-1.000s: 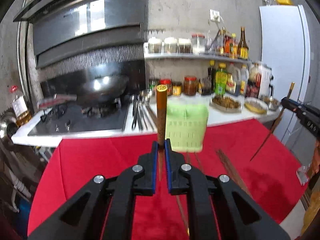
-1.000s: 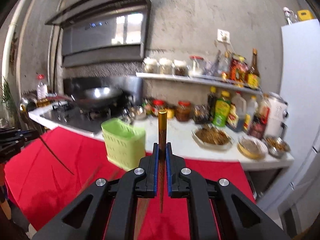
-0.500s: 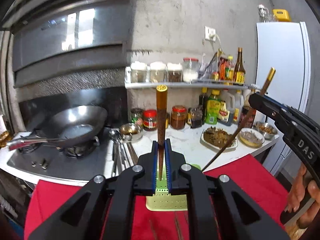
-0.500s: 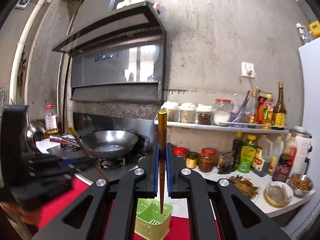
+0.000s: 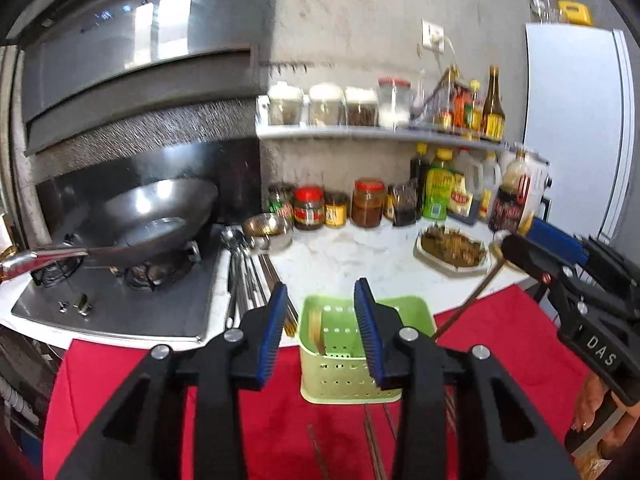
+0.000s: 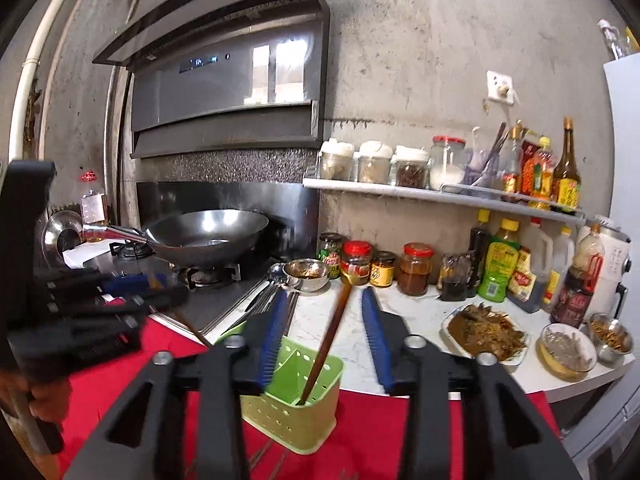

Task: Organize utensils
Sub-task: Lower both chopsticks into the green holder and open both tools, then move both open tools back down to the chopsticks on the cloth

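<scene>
**Both claws let go over the green caddy**

Only the left wrist view shows a chopstick [image 5: 316, 330] standing inside the green caddy [image 5: 366, 378], at its left end. The left claw [image 5: 322, 330] hangs above the caddy, tilted down, its jaws having just opened, nothing between the pads. To the right of the caddy the right claw [image 5: 516, 246] reaches in, a slanted chopstick [image 5: 466, 306] dropping from it.

Only the right wrist view shows that second chopstick [image 6: 326, 336] leaning with its tip in the caddy [image 6: 298, 414], free of the pads [image 6: 272, 332]. The right claw [image 6: 324, 334] has just opened too. Left of the caddy, the left claw [image 6: 120, 292] is blurred.
</scene>
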The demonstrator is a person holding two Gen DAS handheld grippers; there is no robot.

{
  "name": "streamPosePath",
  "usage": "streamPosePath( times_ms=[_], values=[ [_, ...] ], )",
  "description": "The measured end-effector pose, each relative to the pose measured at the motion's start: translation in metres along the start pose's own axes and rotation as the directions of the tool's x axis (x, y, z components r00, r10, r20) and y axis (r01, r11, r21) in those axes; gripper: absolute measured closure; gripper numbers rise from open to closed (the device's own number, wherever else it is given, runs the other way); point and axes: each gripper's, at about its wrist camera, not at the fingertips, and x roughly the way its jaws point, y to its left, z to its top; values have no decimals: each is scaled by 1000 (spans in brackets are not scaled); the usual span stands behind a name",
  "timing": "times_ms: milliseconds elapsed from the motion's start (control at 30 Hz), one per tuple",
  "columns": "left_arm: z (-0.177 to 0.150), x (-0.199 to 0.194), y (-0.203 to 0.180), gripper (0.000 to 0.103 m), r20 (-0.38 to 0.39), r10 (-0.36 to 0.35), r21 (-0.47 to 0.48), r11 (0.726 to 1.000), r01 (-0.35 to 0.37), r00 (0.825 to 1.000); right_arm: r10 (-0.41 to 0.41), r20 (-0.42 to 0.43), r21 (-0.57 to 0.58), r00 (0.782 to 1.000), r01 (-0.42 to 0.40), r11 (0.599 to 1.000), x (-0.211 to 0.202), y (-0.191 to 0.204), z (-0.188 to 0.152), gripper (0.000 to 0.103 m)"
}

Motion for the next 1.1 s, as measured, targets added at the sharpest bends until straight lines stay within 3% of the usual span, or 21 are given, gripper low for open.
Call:
streamPosePath(
  times_ms=[233,433,600,767,1100],
  values=[
    [-18,-77,5,64,62,84,-12,996,-84,995,-16,-28,25,999,16,1000,-70,-13,-21,61],
    [-89,-96,5,64,-65,148,-10,989,-149,987,-1,-140,26,990,5,1000,-105,-10,-78,61],
    [-161,-84,1,64,-219,137,-16,990,-144,966,14,-247,26,969,-8,1000,-118,1,-138,61],
    [-212,-79,-4,64,-311,104,-46,991,-125,945,10,-327,30,945,0,1000,-125,6,-184,61],
    [-250,-82,-18,64,-381,30,-29,999,-44,924,23,-459,63,888,7,998,-129,9,-238,61]
  ],
)
